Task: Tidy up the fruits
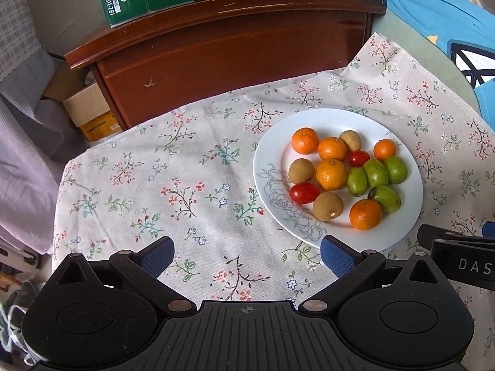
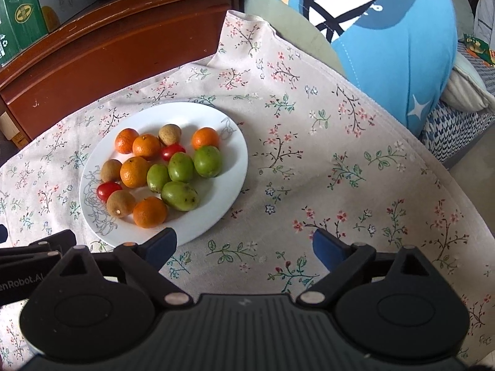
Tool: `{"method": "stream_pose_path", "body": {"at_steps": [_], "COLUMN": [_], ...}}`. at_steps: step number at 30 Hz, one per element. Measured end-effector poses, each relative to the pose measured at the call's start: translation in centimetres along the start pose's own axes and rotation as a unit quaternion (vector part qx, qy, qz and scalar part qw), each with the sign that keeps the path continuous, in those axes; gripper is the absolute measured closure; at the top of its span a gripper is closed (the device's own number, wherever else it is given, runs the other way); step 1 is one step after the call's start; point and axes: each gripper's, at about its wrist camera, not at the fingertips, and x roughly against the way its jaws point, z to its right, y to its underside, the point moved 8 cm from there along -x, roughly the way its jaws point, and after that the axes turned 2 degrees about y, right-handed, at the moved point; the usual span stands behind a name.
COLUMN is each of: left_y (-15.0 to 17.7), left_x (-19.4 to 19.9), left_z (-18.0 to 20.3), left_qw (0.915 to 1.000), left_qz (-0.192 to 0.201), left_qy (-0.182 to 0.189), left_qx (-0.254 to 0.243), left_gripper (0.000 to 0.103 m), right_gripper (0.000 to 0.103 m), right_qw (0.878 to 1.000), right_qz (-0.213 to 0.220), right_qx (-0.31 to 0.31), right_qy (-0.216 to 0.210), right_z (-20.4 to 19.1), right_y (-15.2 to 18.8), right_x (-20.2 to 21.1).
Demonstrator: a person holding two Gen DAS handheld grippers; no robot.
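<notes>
Floral cloth (image 1: 185, 167) | plate (image 1: 411, 198) of mixed fruits | left gripper (image 1: 247, 255), right gripper (image 2: 244, 247) fingers apart, empty

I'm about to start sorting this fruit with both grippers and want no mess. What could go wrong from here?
1. The fruits are round and packed together on the white plate; gripping one orange may nudge its neighbours into rolling off.
2. The cherry tomato is wedged between a longan and the plate rim, and might get squashed.
3. The plate sits on a loose floral tablecloth and could slide.
</notes>
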Motion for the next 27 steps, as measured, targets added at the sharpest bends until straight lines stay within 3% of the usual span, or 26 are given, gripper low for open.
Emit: {"method": "stream_pose_path", "body": {"at_steps": [27], "left_y": [0.05], "left_x": [-0.32], "left_z": [0.61], "left_qw": [1.0000], "left_qz": [-0.005], "left_qy": [-0.001], "left_qx": [0.000], "left_gripper": [0.001], "right_gripper": [0.008], "right_qw": [1.000], "right_qz": [0.006], "right_qx": [0.025], "right_qy": [0.012], "right_z": [-0.24], "right_y": [-0.04], "right_x": [-0.34]}}
